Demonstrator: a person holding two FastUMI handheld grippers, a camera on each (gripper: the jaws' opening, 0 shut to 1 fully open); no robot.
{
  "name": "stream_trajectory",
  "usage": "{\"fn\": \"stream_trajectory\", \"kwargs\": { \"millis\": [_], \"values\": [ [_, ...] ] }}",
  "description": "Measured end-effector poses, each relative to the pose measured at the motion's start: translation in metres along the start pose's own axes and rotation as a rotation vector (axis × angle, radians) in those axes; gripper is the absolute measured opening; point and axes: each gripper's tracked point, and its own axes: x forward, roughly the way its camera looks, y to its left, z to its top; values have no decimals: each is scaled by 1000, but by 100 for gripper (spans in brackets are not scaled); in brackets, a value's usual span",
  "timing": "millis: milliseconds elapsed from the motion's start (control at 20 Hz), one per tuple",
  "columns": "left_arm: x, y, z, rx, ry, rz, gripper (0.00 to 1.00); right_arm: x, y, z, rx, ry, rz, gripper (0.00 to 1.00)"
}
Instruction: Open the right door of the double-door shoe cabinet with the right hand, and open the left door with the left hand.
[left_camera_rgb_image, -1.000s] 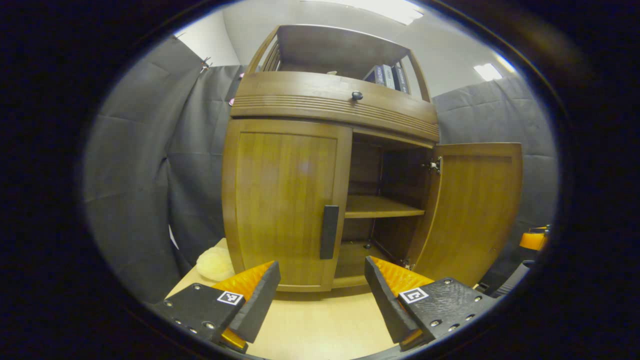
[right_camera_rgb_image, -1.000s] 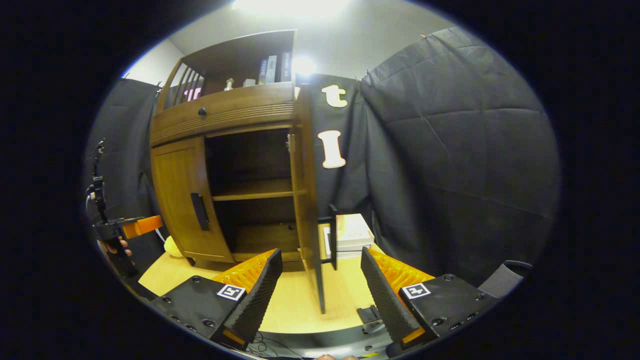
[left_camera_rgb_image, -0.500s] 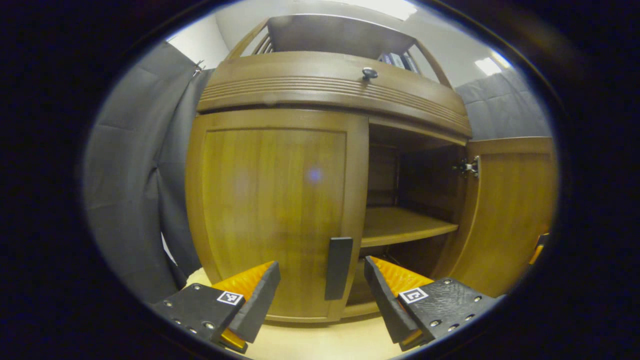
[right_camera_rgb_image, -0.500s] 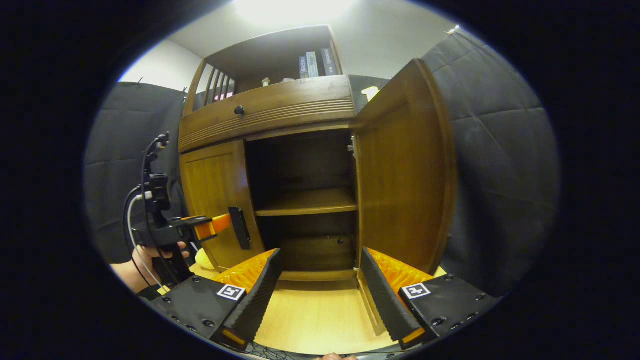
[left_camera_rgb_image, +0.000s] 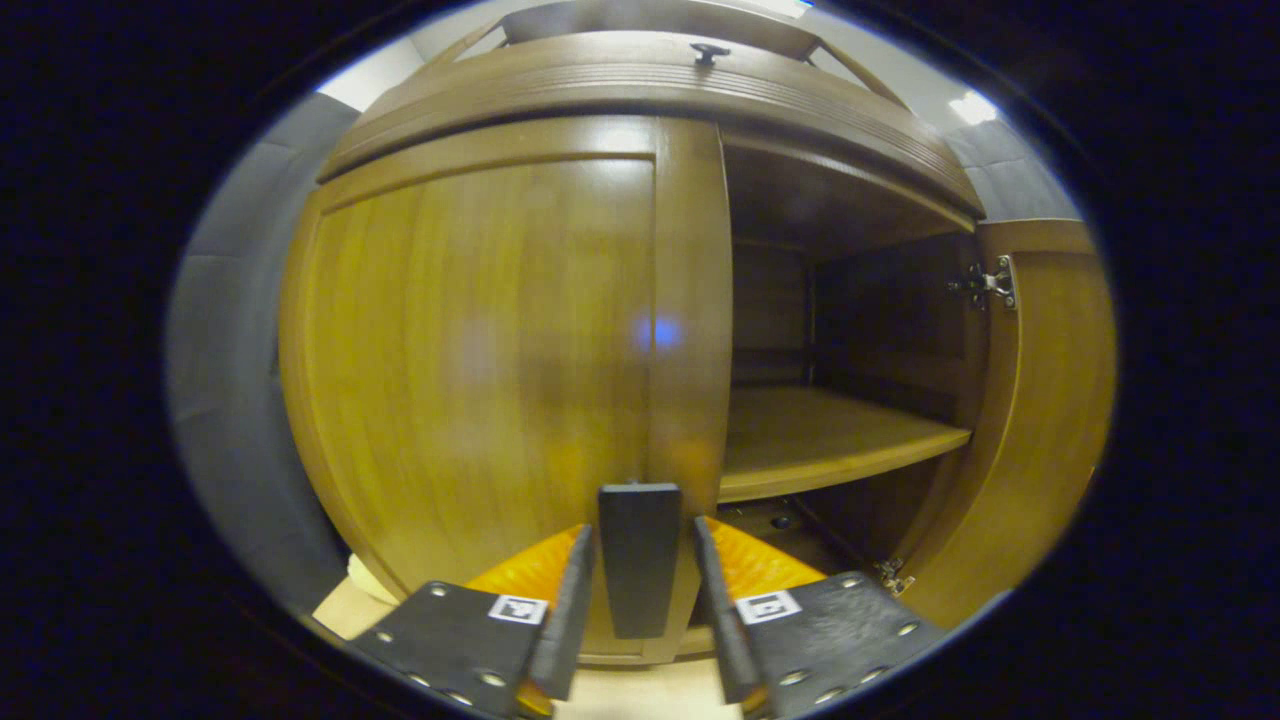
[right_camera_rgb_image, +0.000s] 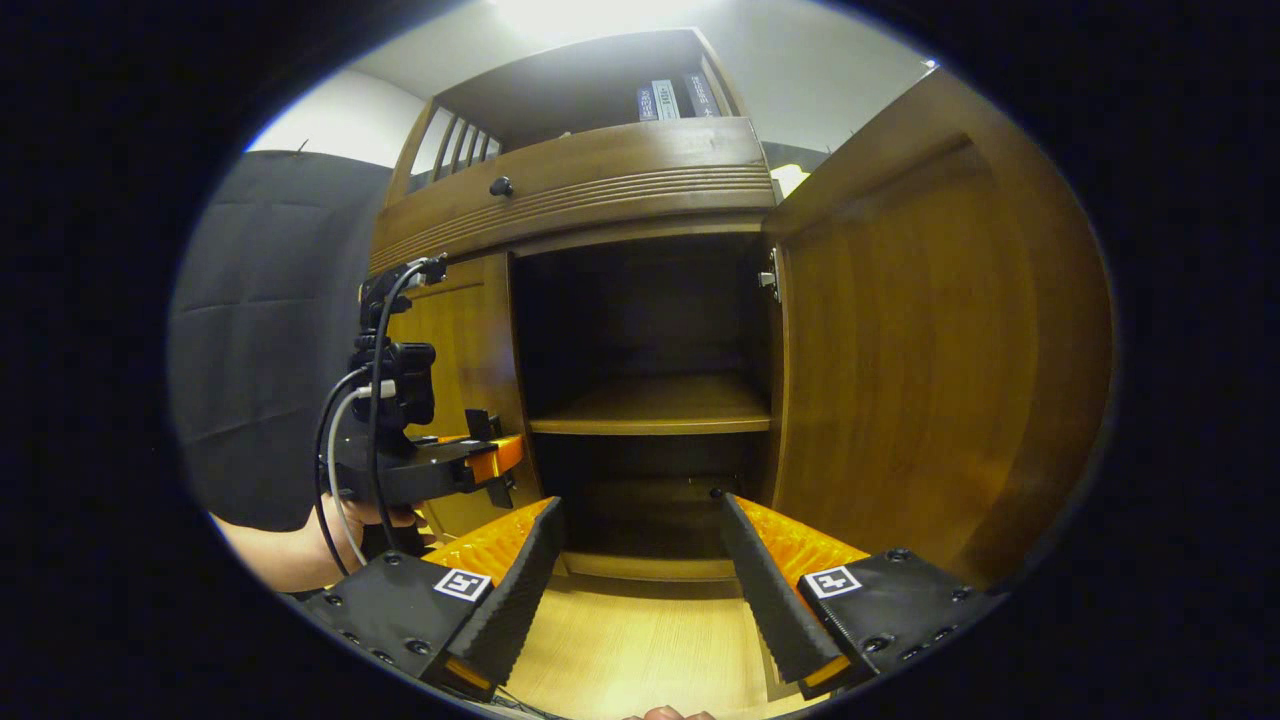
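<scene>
Left tool (left_camera_rgb_image: 640, 610) sits low centre in the left gripper view, its 2 fingers nearly closed around the dark upright bar handle (left_camera_rgb_image: 638, 555); whether they actually press on it cannot be told. That handle's long axis runs vertical, at the inner edge of the closed brown wooden left door (left_camera_rgb_image: 480, 370). Right tool (right_camera_rgb_image: 640, 580), bottom of the right gripper view, spreads wide and holds nothing. The brown wooden right door (right_camera_rgb_image: 920, 350) stands swung open at right, baring a wooden shelf (right_camera_rgb_image: 650, 410).
</scene>
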Motion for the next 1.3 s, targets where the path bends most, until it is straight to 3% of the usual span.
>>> {"fn": "stream_trajectory", "kwargs": {
  "millis": [50,100,150,200,400,1150,1200,1300],
  "values": [
    [-2,3,5,22,-25,36,54,4,-1,-2,5,11,0,92],
    [10,3,-1,36,-23,50,45,9,-2,-4,10,21,1,100],
    [11,2,0,52,-25,59,36,10,-3,-5,17,31,4,100],
    [7,4,-1,51,-25,62,27,14,-3,-6,23,39,6,93],
    [7,5,-1,1,-39,38,10,16,-2,-10,15,49,13,93],
    [-15,4,17,-10,-61,-19,8,-9,17,-35,43,103,3,93],
    [-15,5,17,-11,-62,-19,8,-12,19,-35,45,104,4,98],
    [-15,7,18,-14,-60,-19,8,-19,27,-40,47,112,9,93]
  ]
}}
